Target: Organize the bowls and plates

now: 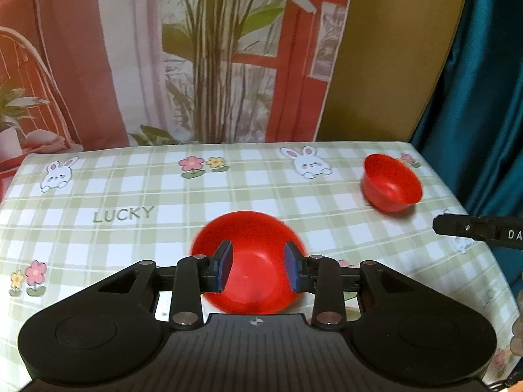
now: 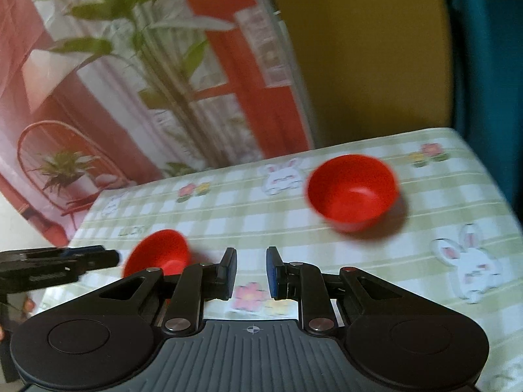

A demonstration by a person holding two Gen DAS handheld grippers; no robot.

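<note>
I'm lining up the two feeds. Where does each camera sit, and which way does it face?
Left wrist: on the left gripper, looking forward over the table at the near bowl between its open fingers; the right gripper pokes in at right.
Right wrist: on the right gripper, tilted, facing the far bowl; fingers open over bare cloth, the left gripper at left.
Shared: both bowls, table, plant backdrop.

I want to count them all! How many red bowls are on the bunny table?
2. One red bowl sits near the table's middle, in front of the left gripper. The other bowl sits toward the far right corner. No others show.
</note>
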